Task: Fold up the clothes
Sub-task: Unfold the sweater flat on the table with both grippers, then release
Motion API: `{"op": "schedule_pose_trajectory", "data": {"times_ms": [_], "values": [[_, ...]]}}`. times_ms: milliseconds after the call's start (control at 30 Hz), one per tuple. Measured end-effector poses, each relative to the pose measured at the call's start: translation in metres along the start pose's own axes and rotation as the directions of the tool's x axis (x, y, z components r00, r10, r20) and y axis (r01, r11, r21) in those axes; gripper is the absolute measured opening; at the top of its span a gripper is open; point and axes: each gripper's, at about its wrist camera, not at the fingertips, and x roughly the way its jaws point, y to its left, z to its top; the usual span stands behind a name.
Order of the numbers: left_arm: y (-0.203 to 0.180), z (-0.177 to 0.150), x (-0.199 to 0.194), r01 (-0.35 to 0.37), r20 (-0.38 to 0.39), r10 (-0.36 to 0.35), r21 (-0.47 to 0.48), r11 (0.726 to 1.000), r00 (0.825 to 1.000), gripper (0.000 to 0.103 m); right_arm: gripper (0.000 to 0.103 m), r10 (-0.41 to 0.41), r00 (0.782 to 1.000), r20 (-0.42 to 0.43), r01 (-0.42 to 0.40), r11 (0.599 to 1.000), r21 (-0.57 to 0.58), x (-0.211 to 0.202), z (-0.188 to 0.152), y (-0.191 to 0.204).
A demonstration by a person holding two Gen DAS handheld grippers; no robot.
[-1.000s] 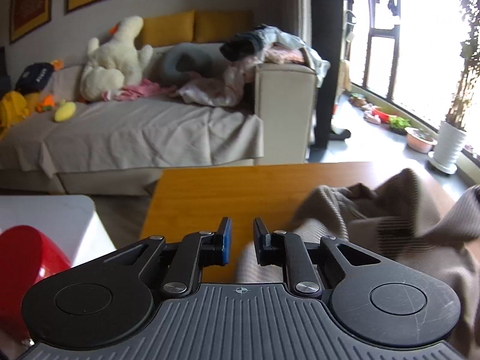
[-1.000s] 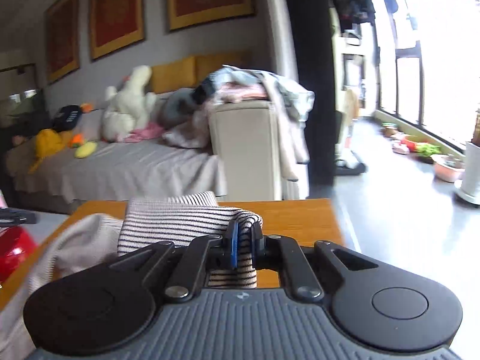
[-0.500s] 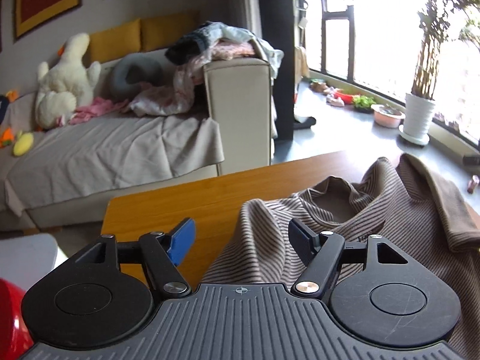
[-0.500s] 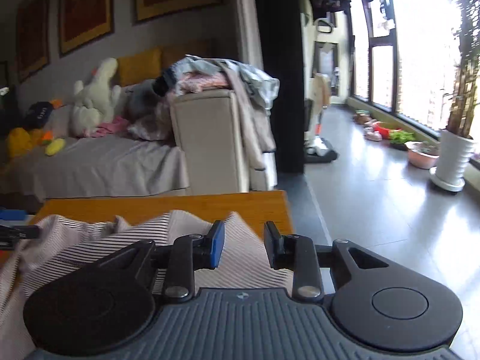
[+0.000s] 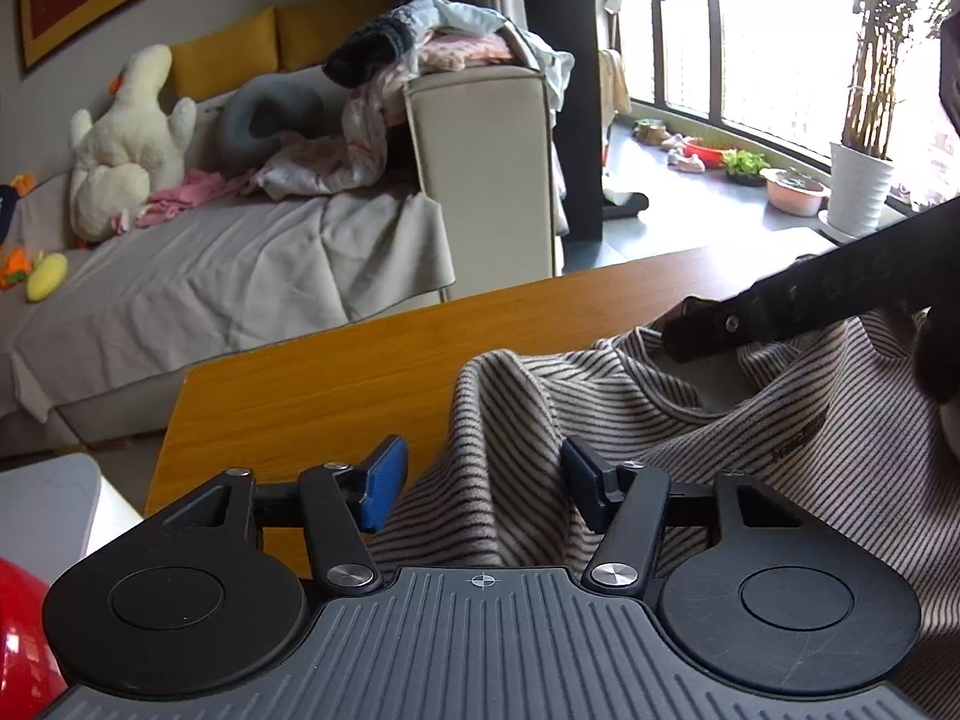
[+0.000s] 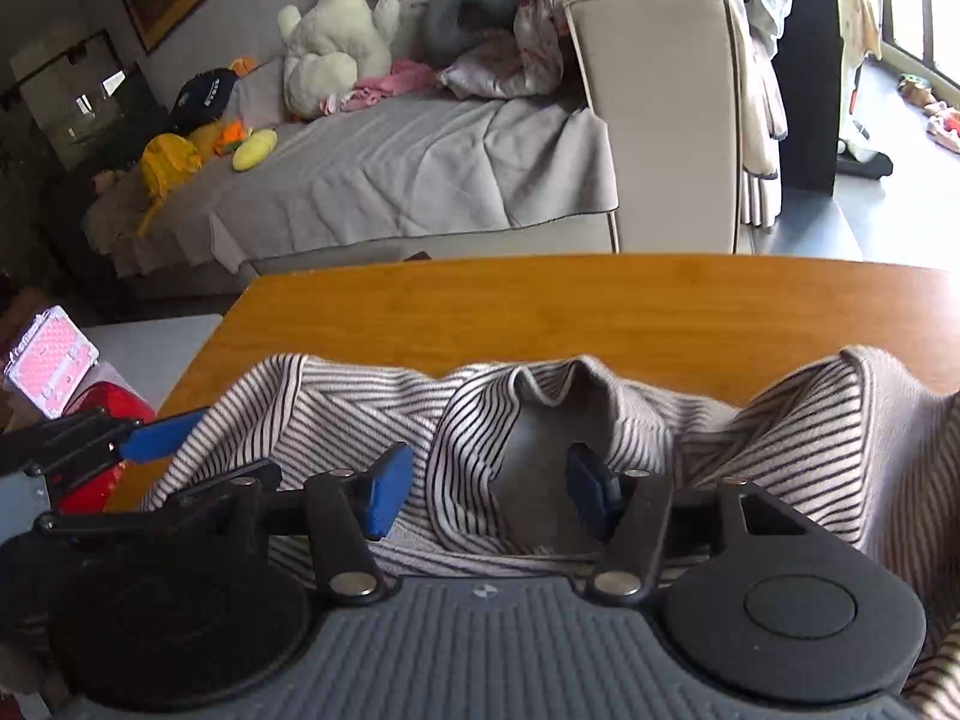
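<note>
A beige sweater with thin dark stripes [image 5: 690,420] lies rumpled on the orange wooden table [image 5: 336,384]. My left gripper [image 5: 483,489] hovers over its left edge. The jaws are closing around a raised ridge of cloth, and the blue pads are clear of it. My right gripper [image 6: 489,495] sits over the neck opening of the sweater [image 6: 600,414]. Its jaws are opening, with the collar fold loose between them. A black finger [image 5: 780,312] of the right gripper reaches over the collar in the left wrist view. One left blue pad [image 6: 159,435] shows at the left of the right wrist view.
A grey-covered sofa [image 5: 228,276] with a white plush duck [image 5: 126,138] and piled clothes stands beyond the table [image 6: 540,306]. A red object [image 6: 102,414] and a pink case [image 6: 51,360] lie at the left. A white plant pot [image 5: 858,186] stands by the window.
Both grippers went from shut to open. The right one let go of the striped fold and swung down over the collar. The left one spread wide, then narrowed, and the sweater now lies on the table.
</note>
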Motion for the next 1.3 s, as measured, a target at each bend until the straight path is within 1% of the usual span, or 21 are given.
{"op": "schedule_pose_trajectory", "data": {"times_ms": [33, 67, 133, 200, 233, 300, 333, 367, 400, 500, 633, 667, 700, 767, 833, 933, 1033, 1067, 1100, 1233, 1300], "values": [[0.006, -0.002, 0.0, 0.005, -0.003, -0.005, -0.006, 1.0, 1.0, 0.055, 0.009, 0.005, 1.0, 0.0, -0.005, 0.999, -0.042, 0.003, -0.001, 0.007], [0.011, -0.004, 0.0, 0.012, -0.005, -0.012, -0.012, 1.0, 1.0, 0.052, 0.004, 0.012, 1.0, 0.001, -0.012, 0.998, -0.055, 0.004, 0.001, 0.013], [0.021, -0.006, -0.001, 0.026, -0.007, -0.026, -0.024, 0.999, 1.0, 0.049, 0.004, 0.048, 0.998, 0.029, -0.048, 0.999, -0.025, -0.002, 0.016, 0.017], [0.027, -0.007, -0.001, 0.016, -0.002, -0.016, -0.025, 1.0, 1.0, 0.045, 0.003, 0.092, 0.981, 0.172, -0.1, 0.994, 0.04, -0.027, 0.04, 0.009], [0.03, -0.007, -0.002, 0.005, 0.004, -0.005, -0.025, 1.0, 1.0, 0.045, 0.0, 0.064, 0.964, 0.256, -0.079, 0.996, 0.047, -0.039, 0.051, 0.006], [0.036, -0.007, -0.003, -0.032, 0.018, 0.033, -0.03, 0.999, 0.999, 0.045, 0.001, -0.061, 0.915, 0.398, 0.07, 0.997, -0.01, -0.06, 0.065, 0.007], [0.041, -0.008, -0.002, -0.06, 0.019, 0.061, -0.036, 0.998, 0.998, 0.045, 0.002, -0.123, 0.889, 0.44, 0.159, 0.986, -0.044, -0.066, 0.07, 0.007], [0.046, -0.007, -0.001, -0.089, 0.017, 0.089, -0.044, 0.995, 0.996, 0.046, 0.003, -0.143, 0.887, 0.44, 0.189, 0.98, -0.063, -0.07, 0.07, 0.003], [0.053, -0.007, 0.001, -0.103, 0.007, 0.104, -0.059, 0.993, 0.995, 0.047, 0.003, -0.155, 0.889, 0.431, 0.208, 0.975, -0.079, -0.074, 0.068, -0.001], [0.062, -0.005, -0.002, -0.098, 0.0, 0.098, -0.095, 0.991, 0.995, 0.049, 0.009, -0.139, 0.934, 0.329, 0.193, 0.972, -0.137, -0.069, 0.048, -0.011], [0.052, 0.005, -0.018, -0.037, 0.054, 0.043, -0.104, 0.994, 0.998, 0.048, 0.053, -0.141, 0.974, 0.179, 0.182, 0.953, -0.24, -0.045, 0.01, -0.014], [0.047, 0.009, -0.022, -0.009, 0.068, 0.016, -0.105, 0.994, 0.998, 0.048, 0.055, -0.142, 0.977, 0.157, 0.179, 0.949, -0.258, -0.04, 0.001, -0.014], [0.041, 0.012, -0.024, 0.021, 0.08, -0.013, -0.104, 0.994, 0.997, 0.048, 0.054, -0.137, 0.981, 0.14, 0.171, 0.948, -0.269, -0.034, -0.005, -0.013], [0.028, 0.015, -0.027, 0.067, 0.088, -0.06, -0.077, 0.995, 0.994, 0.05, 0.004, -0.132, 0.985, 0.111, 0.16, 0.943, -0.291, -0.024, -0.008, -0.011], [0.015, 0.015, -0.028, 0.091, 0.084, -0.087, -0.037, 0.995, 0.993, 0.053, 0.003, -0.173, 0.968, 0.18, 0.219, 0.934, -0.281, -0.023, 0.003, -0.011], [0.006, 0.008, -0.03, 0.125, 0.067, -0.122, -0.033, 0.992, 0.99, 0.055, 0.002, -0.256, 0.923, 0.289, 0.329, 0.913, -0.242, -0.024, 0.033, -0.022], [0.006, -0.002, -0.038, 0.179, 0.055, -0.175, -0.069, 0.981, 0.983, 0.063, 0.001, -0.367, 0.854, 0.369, 0.471, 0.847, -0.247, -0.024, 0.042, -0.025], [0.004, -0.007, -0.042, 0.189, 0.044, -0.186, -0.069, 0.98, 0.982, 0.066, 0.001, -0.359, 0.857, 0.369, 0.464, 0.849, -0.251, -0.026, 0.041, -0.026], [0.001, -0.012, -0.047, 0.196, 0.034, -0.195, -0.059, 0.979, 0.98, 0.068, 0.001, -0.331, 0.874, 0.355, 0.43, 0.869, -0.247, -0.03, 0.038, -0.029], [-0.013, -0.033, -0.064, 0.259, -0.012, -0.259, -0.016, 0.966, 0.966, 0.073, 0.008, -0.161, 0.955, 0.25, 0.201, 0.969, -0.145, -0.064, 0.004, -0.048], [-0.021, -0.044, -0.068, 0.311, -0.05, -0.311, -0.011, 0.95, 0.949, 0.072, 0.017, -0.056, 0.973, 0.224, 0.084, 0.989, -0.118, -0.09, -0.029, -0.049]]}}
